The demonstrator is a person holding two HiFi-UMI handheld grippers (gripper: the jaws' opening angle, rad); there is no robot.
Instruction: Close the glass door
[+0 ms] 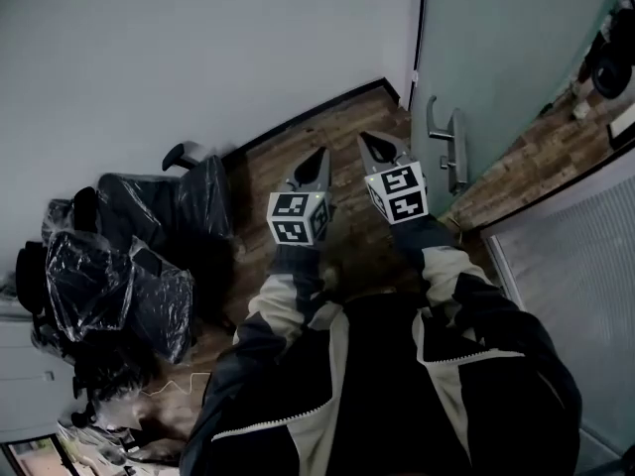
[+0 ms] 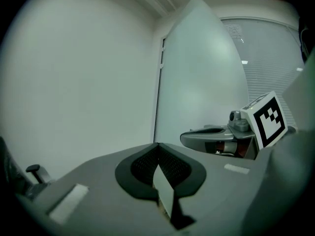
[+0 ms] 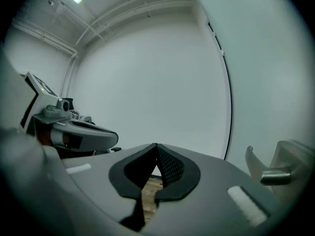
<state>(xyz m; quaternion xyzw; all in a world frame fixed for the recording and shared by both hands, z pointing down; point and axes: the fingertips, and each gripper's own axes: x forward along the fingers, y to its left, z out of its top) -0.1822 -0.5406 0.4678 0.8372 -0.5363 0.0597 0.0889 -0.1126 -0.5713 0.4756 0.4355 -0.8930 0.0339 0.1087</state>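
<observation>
The frosted glass door [image 1: 496,58] stands ajar at the upper right of the head view, its metal lever handle [image 1: 444,139] facing me. Both grippers are held side by side over the wooden floor and point at the room's corner. My left gripper [image 1: 317,155] is shut with nothing in it. Just left of the handle and apart from it, my right gripper [image 1: 370,143] is shut and holds nothing. In the right gripper view the shut jaws' tip [image 3: 156,145] has the door [image 3: 266,58] and handle [image 3: 269,174] to its right. The left gripper view shows its shut tip [image 2: 157,145] before the door [image 2: 202,82].
Black office chairs wrapped in plastic [image 1: 139,256] crowd the left side against the white wall [image 1: 198,48]. A black baseboard [image 1: 308,115] runs along the wall to the corner. A ribbed pale panel [image 1: 575,266] lies at the right. More wooden floor [image 1: 536,162] shows beyond the door.
</observation>
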